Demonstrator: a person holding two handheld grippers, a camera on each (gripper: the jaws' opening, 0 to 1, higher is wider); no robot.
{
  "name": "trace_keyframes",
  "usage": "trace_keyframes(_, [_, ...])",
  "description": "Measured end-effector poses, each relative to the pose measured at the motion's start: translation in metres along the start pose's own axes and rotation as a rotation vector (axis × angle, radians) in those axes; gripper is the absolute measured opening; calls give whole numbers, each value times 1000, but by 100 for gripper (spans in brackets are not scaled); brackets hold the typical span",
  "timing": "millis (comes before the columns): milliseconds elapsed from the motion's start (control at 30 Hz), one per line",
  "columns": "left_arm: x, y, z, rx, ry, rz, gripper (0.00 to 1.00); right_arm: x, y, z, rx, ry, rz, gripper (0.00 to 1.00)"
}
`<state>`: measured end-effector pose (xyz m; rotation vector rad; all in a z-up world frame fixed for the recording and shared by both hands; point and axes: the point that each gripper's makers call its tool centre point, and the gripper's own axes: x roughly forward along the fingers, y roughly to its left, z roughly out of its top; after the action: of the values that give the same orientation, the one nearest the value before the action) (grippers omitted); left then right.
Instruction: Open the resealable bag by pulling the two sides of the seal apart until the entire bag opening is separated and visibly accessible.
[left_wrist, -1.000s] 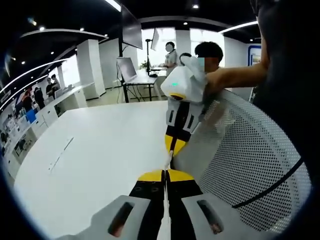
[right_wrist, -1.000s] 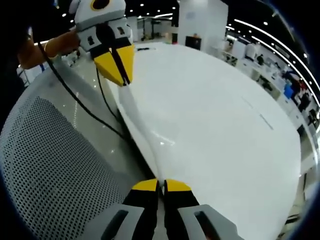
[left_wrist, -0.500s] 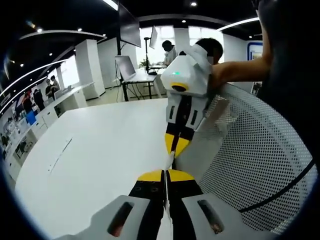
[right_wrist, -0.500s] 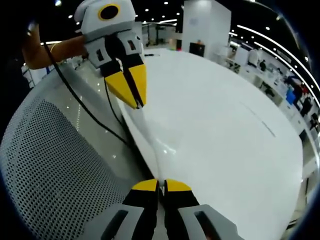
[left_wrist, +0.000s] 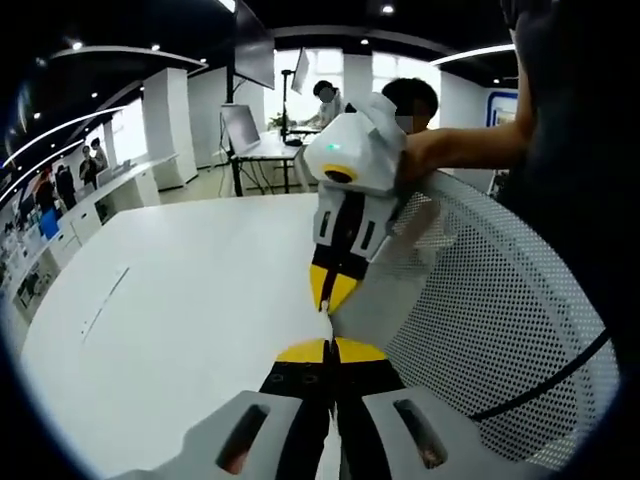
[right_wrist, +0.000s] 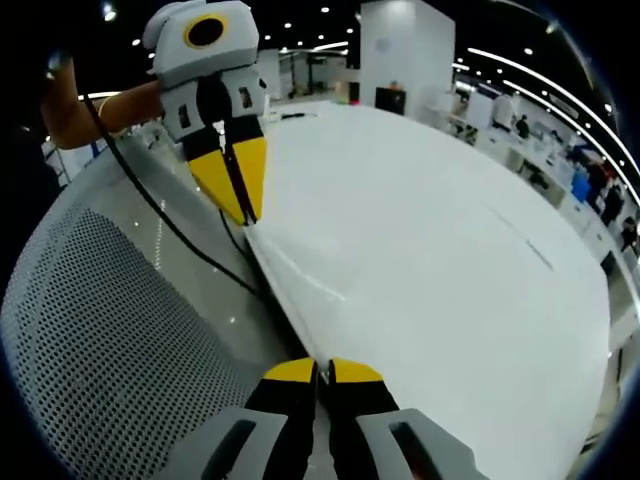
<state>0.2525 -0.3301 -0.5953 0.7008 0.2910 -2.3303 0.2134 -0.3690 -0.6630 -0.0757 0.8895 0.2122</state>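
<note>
Currently, left tongs (left_wrist: 331, 350): jaws pressed together, pinching the bag's top edge at one spot.
Right tongs (right_wrist: 322, 368): jaws likewise closed on that edge; the same tool appears in the left gripper view as the yellow-tipped tongs nipping the seal just ahead.
Bag (left_wrist: 480, 330): resealable, translucent with a white dot print, held up between the two tools, above and beside the bench (right_wrist: 430, 260).
Seal (right_wrist: 290, 290): runs as a straight, taut line between both grips; looks unparted.
Reason for hold: two separate grips on the rim probably give purchase to pull the sides apart.
Judgement: opening not yet accessible.
</note>
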Motion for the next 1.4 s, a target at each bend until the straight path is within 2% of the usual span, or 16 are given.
trace_keyframes(300, [0,0,3,9,-5,-9,0,0,-2,-4,-37,29,-12,0])
trace_keyframes(500, [0,-2,2,4,-5,-13,0,-1,-3,-6,-22,35,-10,0])
trace_keyframes(533, [-1,0,2,7,-5,3,0,-1,-2,-7,-20,42,-9,0])
trace_keyframes(667, [-1,-4,1,-2,-4,-23,0,-1,-4,-10,-8,51,-14,0])
trace_keyframes(867, [-1,-2,1,-1,-4,-8,0,-1,-4,-11,-3,54,-16,0])
trace_keyframes(1000, [-2,2,-1,-14,-4,-1,0,-1,-3,-9,-29,55,-22,0])
trace_keyframes(1067, [-2,10,-1,-4,-7,48,0,-1,-3,-9,-39,59,-21,0])
trace_keyframes(1100, [-2,5,-4,-12,1,14,0,-1,-3,-9,-40,59,-21,0])
trace_keyframes(1167, [0,5,-6,9,9,24,0,-1,-4,-10,-53,65,-26,0])
trace_keyframes(1233, [2,3,-7,20,11,20,0,-1,-3,-7,-58,48,-21,0])
trace_keyframes(1300, [6,4,-6,23,6,34,1,-2,2,2,-62,1,-1,0])
trace_keyframes(1400, [11,6,-7,28,18,55,7,-2,2,3,-63,-6,0,0])
